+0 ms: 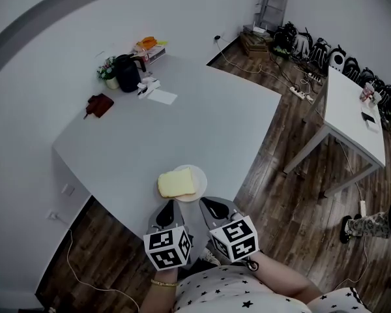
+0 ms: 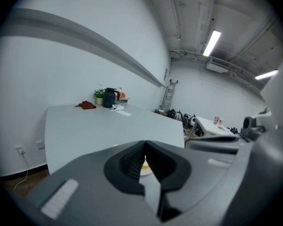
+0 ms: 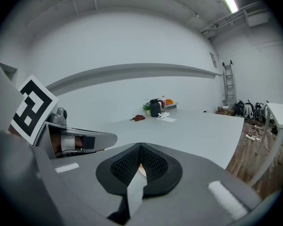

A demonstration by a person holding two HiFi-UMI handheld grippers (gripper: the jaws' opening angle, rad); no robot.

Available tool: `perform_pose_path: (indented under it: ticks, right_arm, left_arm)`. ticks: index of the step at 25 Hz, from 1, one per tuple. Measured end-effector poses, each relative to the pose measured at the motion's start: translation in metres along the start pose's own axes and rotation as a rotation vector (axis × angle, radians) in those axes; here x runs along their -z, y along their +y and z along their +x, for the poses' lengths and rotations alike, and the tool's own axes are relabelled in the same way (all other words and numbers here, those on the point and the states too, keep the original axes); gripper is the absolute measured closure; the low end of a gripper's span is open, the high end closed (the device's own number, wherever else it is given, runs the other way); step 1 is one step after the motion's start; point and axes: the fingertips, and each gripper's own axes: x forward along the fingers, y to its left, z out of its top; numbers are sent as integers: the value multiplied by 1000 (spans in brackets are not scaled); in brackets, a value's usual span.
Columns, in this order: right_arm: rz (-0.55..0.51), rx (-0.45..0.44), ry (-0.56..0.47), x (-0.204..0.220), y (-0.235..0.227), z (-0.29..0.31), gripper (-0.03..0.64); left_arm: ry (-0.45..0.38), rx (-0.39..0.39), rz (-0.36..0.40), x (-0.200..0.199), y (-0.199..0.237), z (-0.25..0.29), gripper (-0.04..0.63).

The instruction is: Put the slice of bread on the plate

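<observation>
The slice of bread (image 1: pixel 175 185) lies on the small white plate (image 1: pixel 197 175) near the table's front edge, overhanging the plate's left side. My left gripper (image 1: pixel 172 205) hovers just short of the bread, jaws shut with nothing between them. My right gripper (image 1: pixel 206 202) sits beside it, just short of the plate, also shut and empty. In the left gripper view the shut jaws (image 2: pixel 145 143) hide all but a sliver of the plate (image 2: pixel 145 171). The right gripper view shows its shut jaws (image 3: pixel 141 146), with the left gripper (image 3: pixel 78 141) at left.
At the far end of the white table (image 1: pixel 208 119) stand a black kettle (image 1: pixel 126 72), a small plant (image 1: pixel 107 69), a dark red cloth (image 1: pixel 100 104), papers (image 1: pixel 161 96) and an orange item (image 1: pixel 147 43). A second table (image 1: pixel 353 113) stands right, with cables and bags on the wooden floor.
</observation>
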Motion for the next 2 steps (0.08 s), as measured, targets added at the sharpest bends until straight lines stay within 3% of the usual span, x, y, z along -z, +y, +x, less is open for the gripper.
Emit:
perform_pose_path:
  ticks: [2]
  right_arm:
    - [0,-1,1,0,0,1,618]
  left_arm:
    - [3,0,1,1,0,1,588]
